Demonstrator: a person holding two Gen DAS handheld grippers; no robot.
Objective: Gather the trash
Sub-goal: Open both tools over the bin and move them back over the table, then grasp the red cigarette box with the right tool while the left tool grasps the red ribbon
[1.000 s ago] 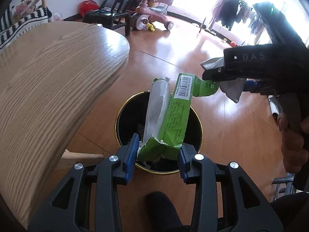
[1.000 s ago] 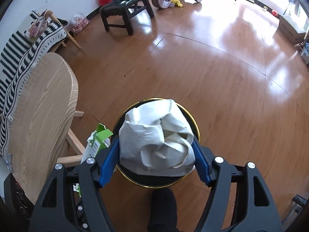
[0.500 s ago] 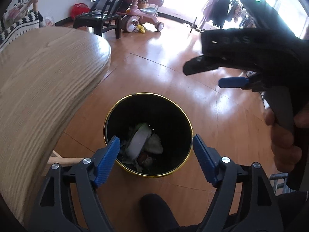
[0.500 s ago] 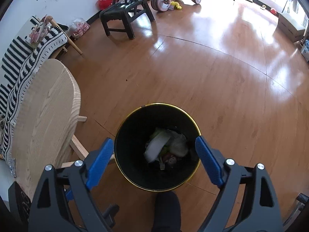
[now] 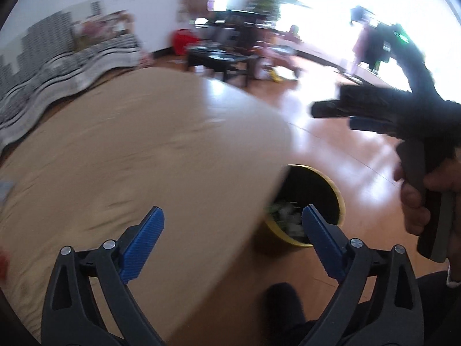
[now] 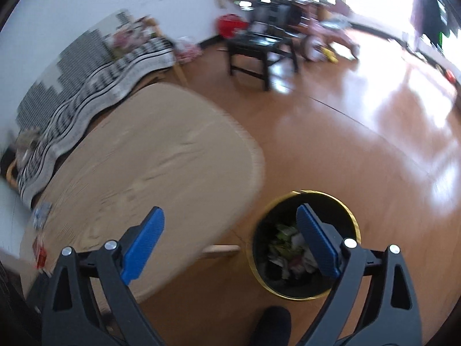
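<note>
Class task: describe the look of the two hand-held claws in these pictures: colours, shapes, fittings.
Left claw and right claw look alike: black plastic frames with triangular cut-outs, silver round rivets at the joints, and blue ribbed pads on each finger. Seen from the side, the right one has a black pistol-style handle.

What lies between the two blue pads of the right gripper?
Nothing is held: the opening right gripper frames only the table edge, bare floor and part of the bin, in the right wrist view.

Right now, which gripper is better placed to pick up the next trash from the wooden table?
Left, narrowly. The left gripper, opening and empty, hangs over the wooden table; the right gripper, also opening and empty, straddles the table edge and bin.
</note>
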